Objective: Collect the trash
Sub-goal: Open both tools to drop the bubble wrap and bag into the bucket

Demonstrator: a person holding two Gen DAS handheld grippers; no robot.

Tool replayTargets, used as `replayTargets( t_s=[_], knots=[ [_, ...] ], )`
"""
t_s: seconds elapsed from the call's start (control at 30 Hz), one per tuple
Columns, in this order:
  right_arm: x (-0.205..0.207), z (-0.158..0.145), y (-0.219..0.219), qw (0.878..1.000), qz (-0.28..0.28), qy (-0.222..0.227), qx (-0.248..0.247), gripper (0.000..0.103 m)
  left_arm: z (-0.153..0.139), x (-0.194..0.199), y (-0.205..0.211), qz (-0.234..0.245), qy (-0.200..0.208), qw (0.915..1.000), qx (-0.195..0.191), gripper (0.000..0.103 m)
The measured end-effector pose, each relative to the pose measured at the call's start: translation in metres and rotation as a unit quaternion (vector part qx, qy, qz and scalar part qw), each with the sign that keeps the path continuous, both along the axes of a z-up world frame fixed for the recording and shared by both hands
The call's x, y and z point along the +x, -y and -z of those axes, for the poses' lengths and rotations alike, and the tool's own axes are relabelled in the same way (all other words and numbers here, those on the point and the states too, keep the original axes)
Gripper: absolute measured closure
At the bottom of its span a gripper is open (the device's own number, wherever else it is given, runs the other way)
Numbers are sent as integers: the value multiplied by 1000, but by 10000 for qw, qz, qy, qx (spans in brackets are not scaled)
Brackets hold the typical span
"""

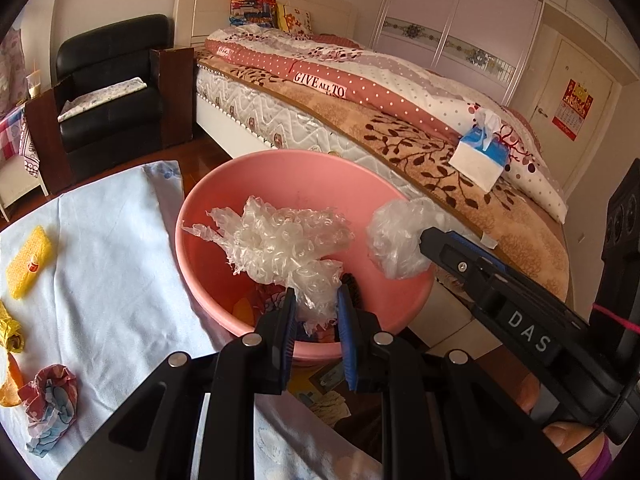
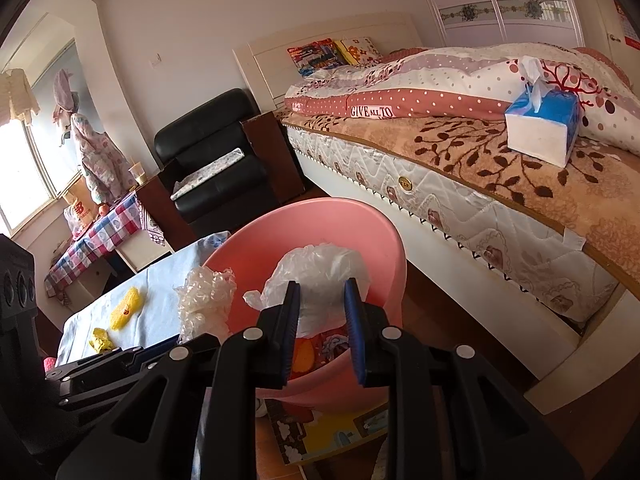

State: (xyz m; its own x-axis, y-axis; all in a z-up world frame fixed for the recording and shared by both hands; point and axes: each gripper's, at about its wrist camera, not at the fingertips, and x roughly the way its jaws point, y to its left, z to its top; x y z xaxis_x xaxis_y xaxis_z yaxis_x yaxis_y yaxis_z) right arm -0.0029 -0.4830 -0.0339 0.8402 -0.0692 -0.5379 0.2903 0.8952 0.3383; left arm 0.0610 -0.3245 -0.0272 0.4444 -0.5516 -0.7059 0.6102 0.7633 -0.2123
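A pink basin [image 1: 208,280] stands between the table and the bed, with colourful wrappers in its bottom. My left gripper [image 1: 318,304] is shut on a crumpled sheet of bubble wrap [image 1: 280,240], which hangs over the inside of the basin. My right gripper [image 2: 322,300] is shut on a balled clear plastic bag [image 2: 320,272], held above the basin's [image 2: 380,240] right part. In the left wrist view the plastic bag [image 1: 396,236] hovers over the basin's right rim. The bubble wrap [image 2: 204,300] shows left of it in the right wrist view.
A table under a light blue cloth [image 1: 108,240] carries a yellow packet [image 1: 30,260], a crumpled yellow wrapper [image 1: 10,328], an orange scrap [image 1: 10,384] and a crumpled colourful wrapper [image 1: 52,404]. A bed [image 1: 440,152] with a tissue box [image 1: 480,156] runs along the right. A black armchair [image 1: 112,80] stands behind.
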Motion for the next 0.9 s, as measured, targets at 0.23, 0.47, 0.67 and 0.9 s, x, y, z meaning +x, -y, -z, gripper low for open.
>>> replayTargets(
  t_s=[0.23, 0.47, 0.67, 0.9],
  knots=[
    [7, 5, 0, 10000, -26, -63, -7, 80, 6, 7, 2, -32, -50, 10000, 40, 83],
    [10, 7, 2, 10000, -11, -85, 30, 80, 7, 10, -2, -110, -61, 9999, 10, 67],
    [11, 8, 2, 9999, -2, -95, 55, 80, 4, 10, -6, -157, -51, 9999, -10, 60],
    [16, 12, 7, 9996, -30, -170, 227, 69, -1, 6, -12, -140, 54, 9999, 4, 60]
  ],
)
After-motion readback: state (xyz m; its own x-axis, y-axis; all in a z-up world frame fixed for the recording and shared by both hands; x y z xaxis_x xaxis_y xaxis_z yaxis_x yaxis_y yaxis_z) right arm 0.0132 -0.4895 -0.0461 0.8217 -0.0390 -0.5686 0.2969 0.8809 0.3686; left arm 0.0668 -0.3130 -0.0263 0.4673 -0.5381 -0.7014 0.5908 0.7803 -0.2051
